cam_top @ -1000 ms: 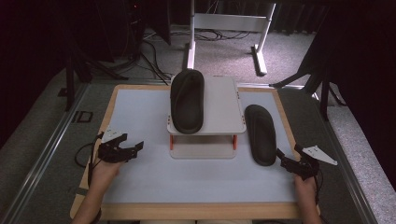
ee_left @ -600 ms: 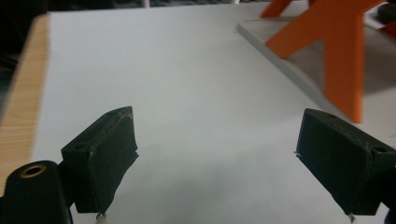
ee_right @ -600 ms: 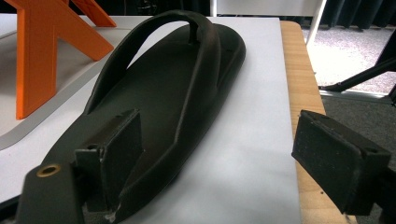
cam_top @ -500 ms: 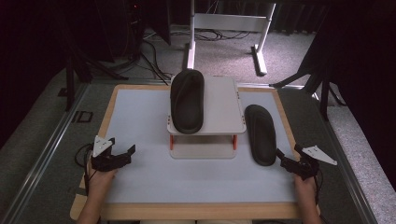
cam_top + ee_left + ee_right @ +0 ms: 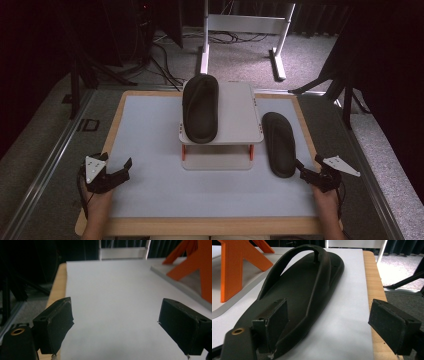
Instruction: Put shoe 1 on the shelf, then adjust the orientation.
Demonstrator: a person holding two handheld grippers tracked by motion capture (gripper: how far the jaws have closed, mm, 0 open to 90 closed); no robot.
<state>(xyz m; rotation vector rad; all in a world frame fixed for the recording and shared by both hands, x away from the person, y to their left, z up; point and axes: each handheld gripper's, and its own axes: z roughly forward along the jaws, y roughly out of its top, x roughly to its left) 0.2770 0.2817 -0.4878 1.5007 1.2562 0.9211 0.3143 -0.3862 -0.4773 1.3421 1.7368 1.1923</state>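
**Open tongs flank a sandal lying beside the raised stand**

A black sandal (image 5: 279,144) lies flat on the desk (image 5: 150,130), near its right edge and just beside the small white stand (image 5: 235,112) that sits toward the middle of the far half. Its heel end points to the near edge. A second black sandal (image 5: 200,107) rests on top of the stand, on its left part, reaching out over the far rim.

The right tongs (image 5: 311,168) sit close to the near right corner, pointing at the heel of the sandal on the desk. In the right gripper view the jaws stand wide apart: one pad (image 5: 274,322) is right at the heel's edge, while the other hangs over the desk's wooden border. The pads do not press on the sandal (image 5: 299,290), so nothing is gripped. The stand's orange legs (image 5: 235,267) show behind it.

The left tongs (image 5: 119,171) are near the left edge, toward the near left corner, well apart from both sandals. Their jaws have just been opening and now stand wide, with bare desk surface (image 5: 112,302) between them and nothing held.
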